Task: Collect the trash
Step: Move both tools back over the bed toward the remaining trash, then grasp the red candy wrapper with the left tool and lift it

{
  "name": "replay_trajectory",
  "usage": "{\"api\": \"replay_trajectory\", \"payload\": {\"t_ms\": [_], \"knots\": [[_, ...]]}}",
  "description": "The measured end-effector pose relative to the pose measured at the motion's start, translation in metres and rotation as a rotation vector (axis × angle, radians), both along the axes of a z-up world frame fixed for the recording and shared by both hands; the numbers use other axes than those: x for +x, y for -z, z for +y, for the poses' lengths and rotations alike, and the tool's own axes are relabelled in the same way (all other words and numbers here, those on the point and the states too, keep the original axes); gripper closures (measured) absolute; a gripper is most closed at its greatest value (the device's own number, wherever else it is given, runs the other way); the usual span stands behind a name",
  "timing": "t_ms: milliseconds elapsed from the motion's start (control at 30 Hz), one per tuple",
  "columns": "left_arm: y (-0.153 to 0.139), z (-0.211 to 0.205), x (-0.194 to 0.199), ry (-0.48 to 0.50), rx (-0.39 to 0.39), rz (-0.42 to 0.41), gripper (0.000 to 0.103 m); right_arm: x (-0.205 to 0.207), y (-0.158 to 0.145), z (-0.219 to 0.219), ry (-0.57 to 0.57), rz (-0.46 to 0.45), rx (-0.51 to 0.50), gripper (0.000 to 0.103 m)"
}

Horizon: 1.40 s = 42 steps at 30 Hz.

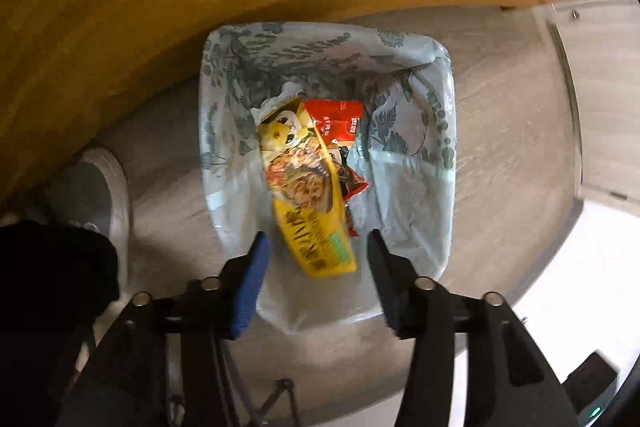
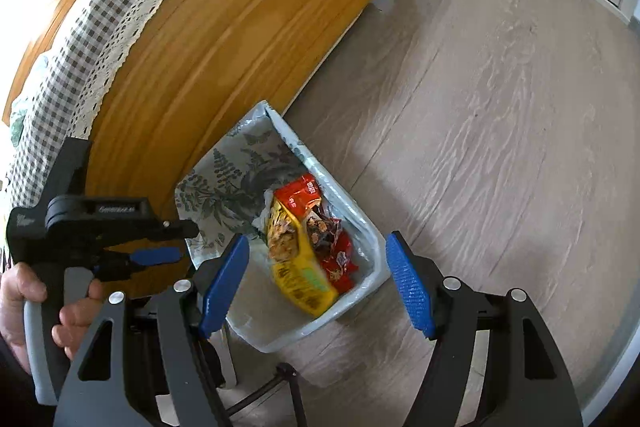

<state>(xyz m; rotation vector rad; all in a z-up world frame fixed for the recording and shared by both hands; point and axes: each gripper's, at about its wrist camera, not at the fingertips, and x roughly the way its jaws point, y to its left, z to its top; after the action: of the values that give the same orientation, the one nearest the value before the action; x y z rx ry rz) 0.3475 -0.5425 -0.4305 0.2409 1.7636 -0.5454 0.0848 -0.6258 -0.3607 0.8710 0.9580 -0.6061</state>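
A pale wood-grain plank floor point(image 2: 500, 115) is seen across both views; a large honey-coloured wooden furniture panel point(image 2: 224, 39) stands on it, draped on top with a grey-and-white checked cloth with a lace edge point(image 2: 100, 19); a small rectangular bin lined with a pale leaf-printed plastic bag point(image 1: 404, 187) is set on the floor just beside the panel. The left gripper point(image 1: 318, 247) is pointed steeply down over the bin mouth; its jaws stand apart and nothing is pressed between the pads. A long yellow noodle packet point(image 1: 312, 211) is seen blurred just beyond the fingertips, lying partly in the bin on a red snack wrapper point(image 1: 340, 119). The right gripper point(image 2: 316, 259) is held wide open over the same bin and is empty. A grey-and-white shoe point(image 1: 96, 191) is noted on the floor left of the bin; a hand point(image 2: 24, 303) is wrapped round the left gripper's handle.
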Motion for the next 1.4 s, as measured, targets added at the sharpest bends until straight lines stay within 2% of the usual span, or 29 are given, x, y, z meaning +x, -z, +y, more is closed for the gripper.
{"api": "replay_trajectory", "payload": {"t_ms": [100,267,400,500,600,733,867,967,1033,1133,1167,1233,1300,1400], "knots": [[-0.011,0.01,0.001,0.019,0.02,-0.065,0.049,0.003,-0.002,0.003,-0.006,-0.007,0.0,0.035],[-0.028,0.025,0.001,0.031,0.008,-0.09,0.049,0.009,-0.008,0.011,-0.028,-0.001,-0.008,0.035],[-0.054,0.026,-0.002,0.106,-0.023,-0.142,0.047,0.016,-0.023,0.016,-0.05,0.027,-0.045,0.035],[-0.085,0.024,-0.006,0.183,-0.064,-0.225,0.046,0.027,-0.045,0.022,-0.069,0.052,-0.1,0.035],[-0.132,0.035,-0.007,0.251,-0.171,-0.289,0.04,0.04,-0.078,0.03,-0.102,0.054,-0.17,0.035],[-0.21,0.086,0.009,0.245,-0.298,-0.5,0.035,0.068,-0.119,0.051,-0.164,0.055,-0.27,0.035],[-0.278,0.167,0.046,0.133,-0.364,-0.716,0.028,0.104,-0.155,0.083,-0.229,0.012,-0.346,0.035],[-0.309,0.23,0.076,0.039,-0.31,-0.886,0.019,0.134,-0.18,0.11,-0.273,-0.04,-0.378,0.035],[-0.325,0.28,0.097,-0.027,-0.226,-1.02,0.016,0.155,-0.192,0.13,-0.312,-0.069,-0.387,0.035],[-0.335,0.352,0.124,-0.175,-0.148,-1.14,0.013,0.187,-0.205,0.168,-0.396,-0.094,-0.414,0.035],[-0.332,0.38,0.137,-0.241,-0.169,-1.13,0.013,0.194,-0.207,0.179,-0.42,-0.097,-0.422,0.035],[-0.316,0.427,0.161,-0.383,-0.236,-1.022,0.014,0.212,-0.21,0.202,-0.474,-0.103,-0.439,0.035],[-0.292,0.472,0.183,-0.57,-0.334,-0.854,0.026,0.236,-0.21,0.228,-0.538,-0.101,-0.459,0.035],[-0.271,0.498,0.195,-0.662,-0.448,-0.728,0.03,0.266,-0.214,0.262,-0.619,-0.109,-0.476,0.035]]}}
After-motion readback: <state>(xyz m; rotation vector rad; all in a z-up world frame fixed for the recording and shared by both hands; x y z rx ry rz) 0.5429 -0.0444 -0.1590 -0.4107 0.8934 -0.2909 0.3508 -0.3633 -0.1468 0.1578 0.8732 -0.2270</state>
